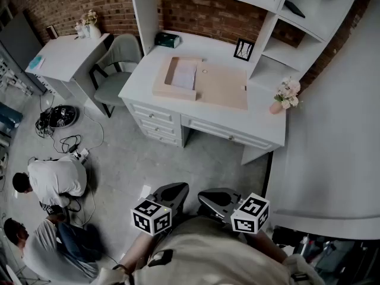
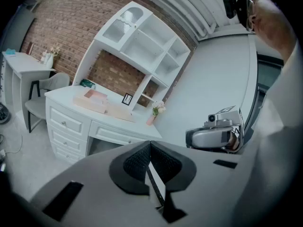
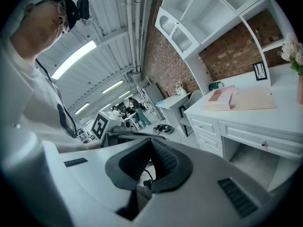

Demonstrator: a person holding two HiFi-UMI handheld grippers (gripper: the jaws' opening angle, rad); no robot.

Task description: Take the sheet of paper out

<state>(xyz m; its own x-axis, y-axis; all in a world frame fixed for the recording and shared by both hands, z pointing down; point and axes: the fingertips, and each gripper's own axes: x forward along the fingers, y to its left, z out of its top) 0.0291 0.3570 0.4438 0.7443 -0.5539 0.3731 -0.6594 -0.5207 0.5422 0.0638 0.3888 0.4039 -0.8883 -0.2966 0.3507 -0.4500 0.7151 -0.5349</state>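
An open shallow wooden box (image 1: 176, 78) lies on the white desk (image 1: 261, 123), its lid (image 1: 222, 86) folded out flat to the right. A white sheet of paper (image 1: 184, 75) lies inside the box. Both grippers hang close to my body, well short of the desk. My left gripper (image 1: 174, 190) has its jaws together with nothing between them, and so does my right gripper (image 1: 215, 197). The left gripper view shows the left gripper (image 2: 150, 144) shut and the box (image 2: 95, 98) far off. In the right gripper view the right gripper (image 3: 151, 141) is shut and the box (image 3: 221, 98) is distant.
On the desk stand a green box (image 1: 167, 39), a small picture frame (image 1: 243, 49) and a pink flower vase (image 1: 286, 95). A grey chair (image 1: 117, 69) and a second white table (image 1: 65, 55) stand left. Two people (image 1: 56, 180) crouch on the floor by cables (image 1: 59, 116).
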